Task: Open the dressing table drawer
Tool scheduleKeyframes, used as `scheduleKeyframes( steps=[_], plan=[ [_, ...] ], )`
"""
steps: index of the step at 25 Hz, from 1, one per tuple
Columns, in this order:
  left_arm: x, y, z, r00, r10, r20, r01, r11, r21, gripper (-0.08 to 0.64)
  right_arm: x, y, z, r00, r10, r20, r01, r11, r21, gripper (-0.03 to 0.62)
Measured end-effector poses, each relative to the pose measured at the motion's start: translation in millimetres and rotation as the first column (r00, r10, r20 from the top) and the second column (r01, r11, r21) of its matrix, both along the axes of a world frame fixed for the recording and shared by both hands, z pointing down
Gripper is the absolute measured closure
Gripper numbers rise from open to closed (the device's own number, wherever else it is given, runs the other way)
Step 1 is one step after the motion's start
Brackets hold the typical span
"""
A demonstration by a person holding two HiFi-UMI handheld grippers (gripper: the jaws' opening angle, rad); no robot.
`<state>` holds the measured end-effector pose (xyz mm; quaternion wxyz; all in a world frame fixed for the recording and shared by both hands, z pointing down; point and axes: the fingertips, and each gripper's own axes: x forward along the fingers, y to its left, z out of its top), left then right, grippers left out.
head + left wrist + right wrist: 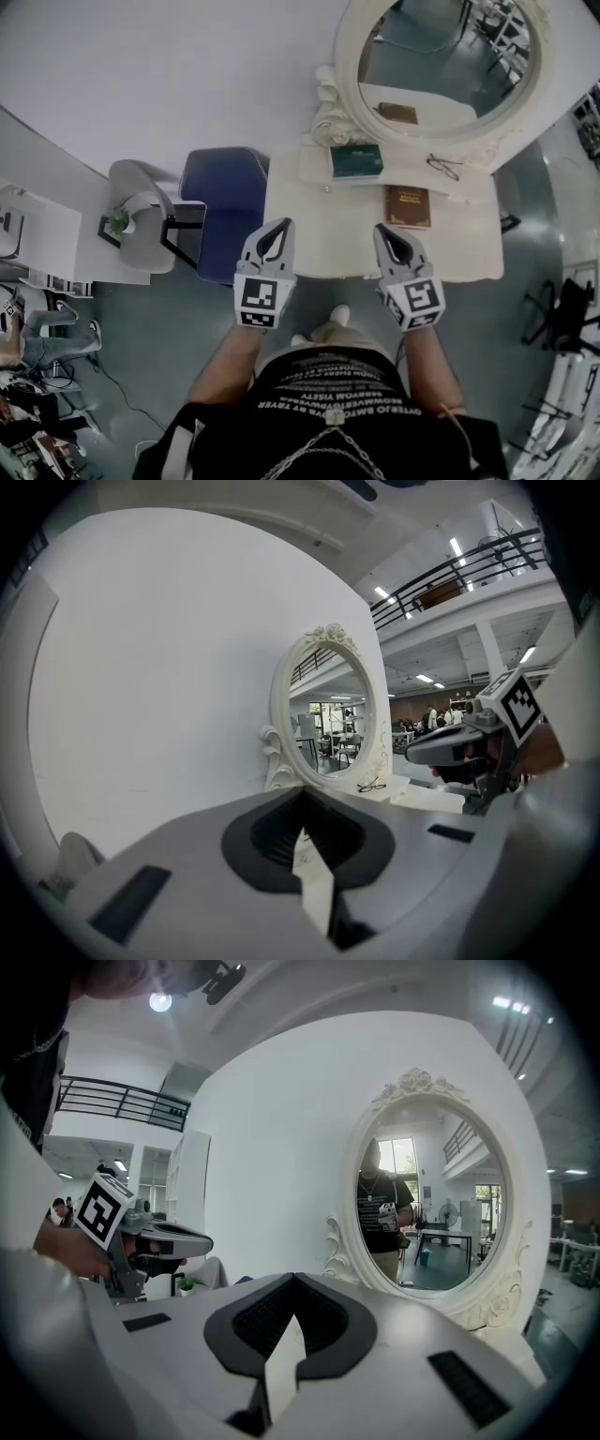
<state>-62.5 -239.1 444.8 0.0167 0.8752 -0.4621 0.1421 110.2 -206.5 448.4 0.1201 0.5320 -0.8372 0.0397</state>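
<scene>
Both tongs are pressed closed with nothing between them. The left gripper (284,225) and the right gripper (383,230) sit side by side at the centre of the head view, their tips over the front edge of the dressing table (328,234). Its drawer cannot be seen from above. The oval mirror (441,56) fills the upper right.

Open workshop hall: mezzanine railing (450,571), ceiling strip lights (456,547), lone dressing table (328,234)

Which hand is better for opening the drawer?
Probably the right gripper: it hovers over the middle of the dressing table; the left gripper is at its left edge. The drawer is hidden.
</scene>
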Motion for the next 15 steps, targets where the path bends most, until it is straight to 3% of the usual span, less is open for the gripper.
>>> scheduleKeyframes(
  steps=[15],
  plan=[
    [43.6,-29.8,-4.6,0.997,-0.078,0.003,0.078,0.997,0.012,0.557,46.0,-39.4,-4.9,0.997,-0.076,0.016,0.075,0.997,0.023,0.589]
  ],
)
